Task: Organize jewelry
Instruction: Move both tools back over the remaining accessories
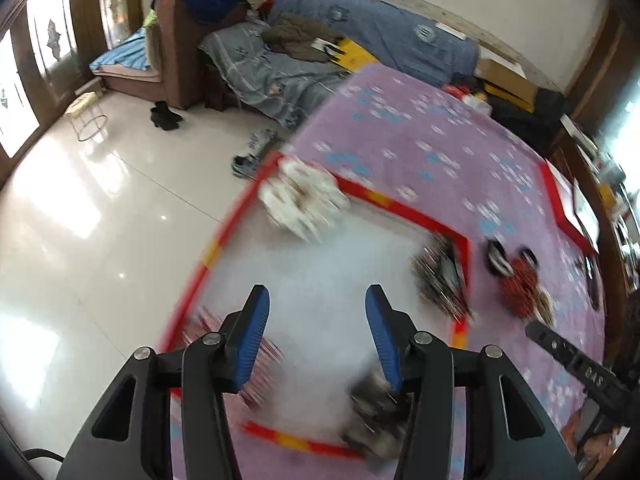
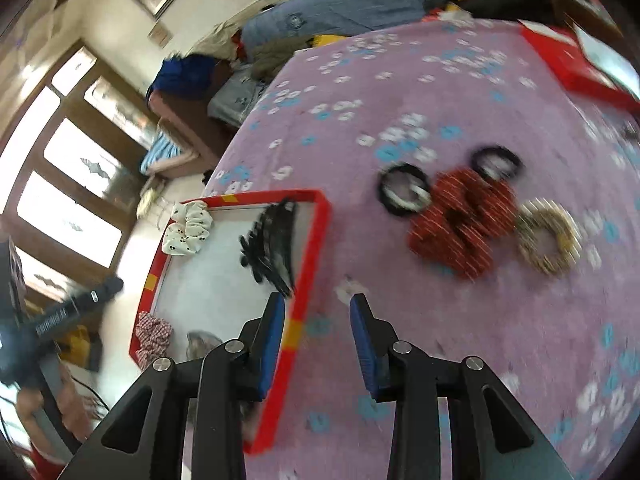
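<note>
A red-rimmed tray [image 2: 316, 240] with a white floor sits on the purple flowered cloth; its rim shows in the left wrist view [image 1: 404, 206]. In it lie a white spotted scrunchie [image 2: 188, 228] [image 1: 304, 198], a black hair piece [image 2: 272, 240] [image 1: 440, 276], a red checked scrunchie [image 2: 152, 336] [image 1: 256, 360] and a grey one [image 2: 202, 344] [image 1: 376, 412]. On the cloth lie two red scrunchies [image 2: 464, 220] [image 1: 520, 284], two black hair ties [image 2: 404, 190] and a beige scrunchie [image 2: 548, 240]. My left gripper [image 1: 316, 300] is open and empty over the tray. My right gripper [image 2: 318, 308] is open and empty at the tray's right rim.
A red box [image 2: 576, 64] lies at the cloth's far right. A sofa with blue bedding and clothes [image 1: 280, 52] stands behind the table. Tiled floor [image 1: 100, 220] and a small stool [image 1: 86, 114] are to the left. The view is motion-blurred.
</note>
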The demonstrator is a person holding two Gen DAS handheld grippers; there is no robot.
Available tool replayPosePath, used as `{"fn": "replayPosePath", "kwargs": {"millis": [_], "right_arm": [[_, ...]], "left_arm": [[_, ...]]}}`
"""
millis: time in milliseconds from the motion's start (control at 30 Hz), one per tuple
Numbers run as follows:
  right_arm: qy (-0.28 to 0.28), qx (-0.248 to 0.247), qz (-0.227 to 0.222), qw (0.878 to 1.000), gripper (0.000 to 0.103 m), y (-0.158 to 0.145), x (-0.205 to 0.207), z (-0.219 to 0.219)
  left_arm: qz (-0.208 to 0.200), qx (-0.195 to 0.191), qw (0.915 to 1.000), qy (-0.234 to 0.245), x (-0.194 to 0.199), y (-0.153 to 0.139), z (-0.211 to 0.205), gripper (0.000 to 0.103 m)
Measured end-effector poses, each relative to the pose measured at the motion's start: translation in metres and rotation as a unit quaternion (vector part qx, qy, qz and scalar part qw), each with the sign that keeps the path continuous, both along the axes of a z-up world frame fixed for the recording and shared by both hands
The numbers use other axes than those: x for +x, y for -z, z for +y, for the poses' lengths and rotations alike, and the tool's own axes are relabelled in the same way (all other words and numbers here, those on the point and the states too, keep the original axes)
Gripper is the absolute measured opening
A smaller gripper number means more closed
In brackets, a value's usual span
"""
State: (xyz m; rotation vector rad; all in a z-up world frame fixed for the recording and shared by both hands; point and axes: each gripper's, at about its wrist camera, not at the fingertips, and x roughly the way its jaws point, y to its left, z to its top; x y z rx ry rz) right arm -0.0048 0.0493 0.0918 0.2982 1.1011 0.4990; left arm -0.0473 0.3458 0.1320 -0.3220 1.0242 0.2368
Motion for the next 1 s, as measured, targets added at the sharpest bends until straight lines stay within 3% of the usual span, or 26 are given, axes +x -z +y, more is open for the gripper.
{"fn": "replayPosePath", "kwargs": {"millis": [133, 500, 833, 1000], "right_arm": [[0.028, 0.009, 0.010, 1.000, 0.038, 0.006, -0.020, -0.041], [0.088, 0.007, 0.024, 0.996, 0.037, 0.020, -0.044, -0.142], [0.101, -0.004, 0.028, 0.994, 0.038, 0.027, -0.043, -0.188], [0.085, -0.011, 0.020, 0.996, 0.038, 0.030, -0.028, -0.187]], "left_arm": [[0.017, 0.007, 0.9988, 0.046, -0.003, 0.005, -0.049, 0.049], [0.010, -0.002, 0.9942, 0.107, 0.003, 0.000, -0.138, 0.049], [0.012, -0.010, 0.9889, 0.148, 0.041, 0.012, -0.198, 0.049], [0.022, -0.014, 0.9863, 0.163, 0.079, 0.031, -0.217, 0.049]]}}
